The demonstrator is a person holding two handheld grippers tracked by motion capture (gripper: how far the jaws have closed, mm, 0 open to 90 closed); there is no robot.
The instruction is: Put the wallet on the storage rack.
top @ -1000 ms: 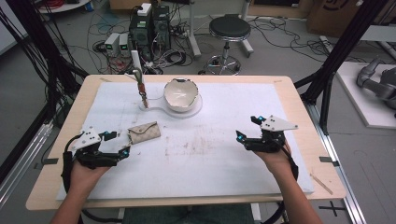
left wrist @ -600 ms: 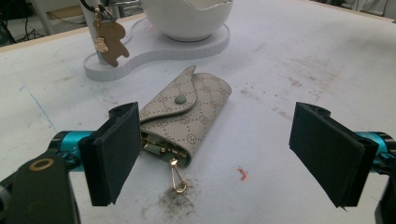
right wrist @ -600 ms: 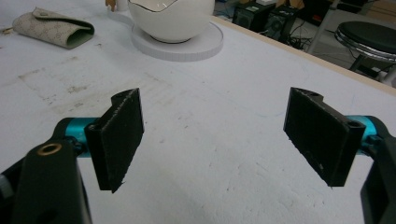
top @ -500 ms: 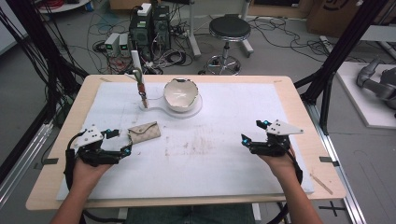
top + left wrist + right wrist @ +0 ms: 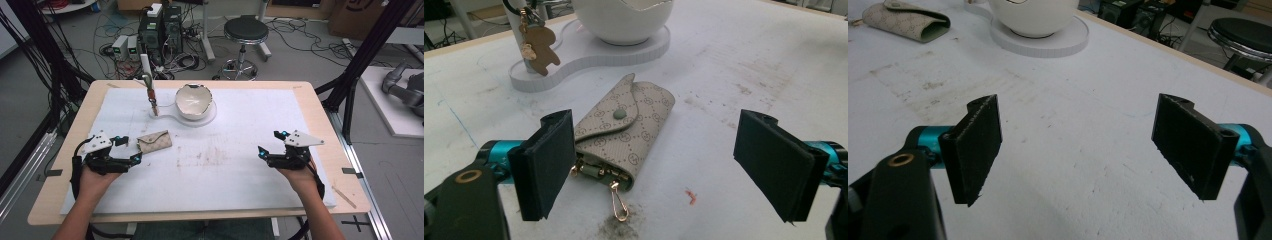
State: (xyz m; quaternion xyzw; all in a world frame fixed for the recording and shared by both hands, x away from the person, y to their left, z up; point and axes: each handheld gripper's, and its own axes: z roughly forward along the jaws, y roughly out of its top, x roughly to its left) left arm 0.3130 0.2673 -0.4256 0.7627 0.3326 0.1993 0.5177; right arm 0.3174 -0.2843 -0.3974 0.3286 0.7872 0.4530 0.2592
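Observation:
A beige patterned key pouch (image 5: 154, 141) with a snap flap lies flat on the white mat; up close the pouch (image 5: 624, 132) shows gold clips sticking out of its near end. My left gripper (image 5: 130, 150) is open just left of it, and the pouch lies ahead between the wide-apart jaws of that gripper (image 5: 664, 167), near the left jaw. My right gripper (image 5: 267, 145) is open over bare mat at the right, with nothing between its jaws (image 5: 1078, 150). A white bowl-shaped holder (image 5: 193, 101) stands on a white base with a post carrying a brown key charm (image 5: 542, 47).
The white mat (image 5: 240, 130) covers most of the wooden table (image 5: 320, 107). A stool (image 5: 245, 31), computer boxes (image 5: 161, 27) and cables sit on the floor beyond the far edge. A black frame leg (image 5: 360, 60) rises at the right.
My left gripper has slid slightly right, closer to the pouch. My right gripper has drifted a little right and toward me. Both stay open.

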